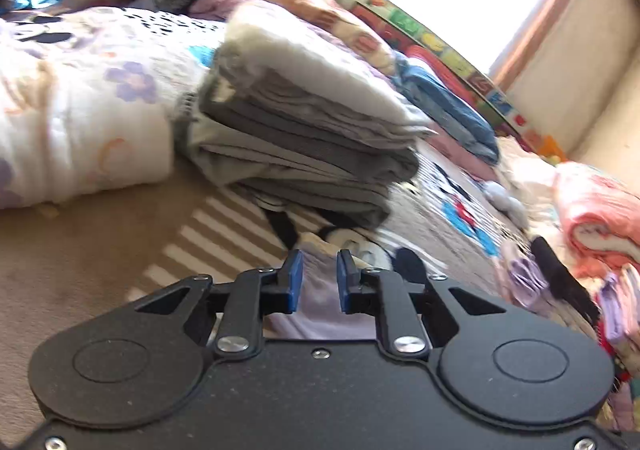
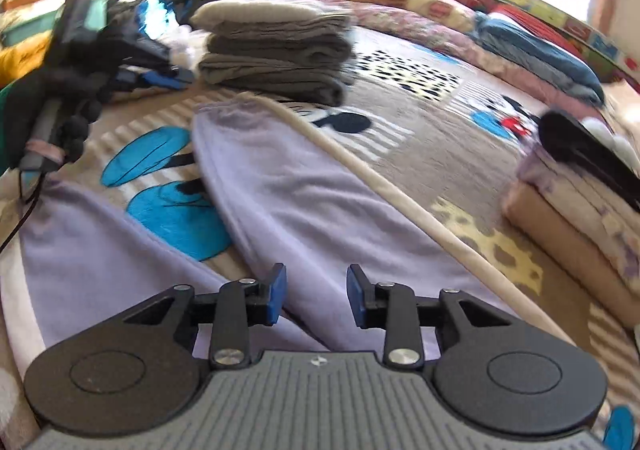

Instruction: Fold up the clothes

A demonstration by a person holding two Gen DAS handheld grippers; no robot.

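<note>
A lavender pair of trousers (image 2: 288, 190) with a cream side stripe lies spread on the cartoon-print bedspread (image 2: 420, 122), its legs pointing away from me. My right gripper (image 2: 316, 274) hovers just over one leg, its jaws apart with no cloth pinched. In the left wrist view the same lavender cloth (image 1: 320, 310) lies under my left gripper (image 1: 320, 258). It fills the narrow gap between the blue pads, which do not visibly press on it. A stack of folded grey clothes (image 1: 304, 130) (image 2: 276, 50) with a white piece on top stands further back on the bed.
A rolled white floral quilt (image 1: 80, 110) lies left of the stack. Folded denim (image 1: 448, 102) (image 2: 540, 50) rests by the far bed edge. A pink blanket (image 1: 600, 210) and a small folded pile (image 2: 580, 178) sit at the right. A blurred dark gloved hand (image 2: 48, 102) is at the left.
</note>
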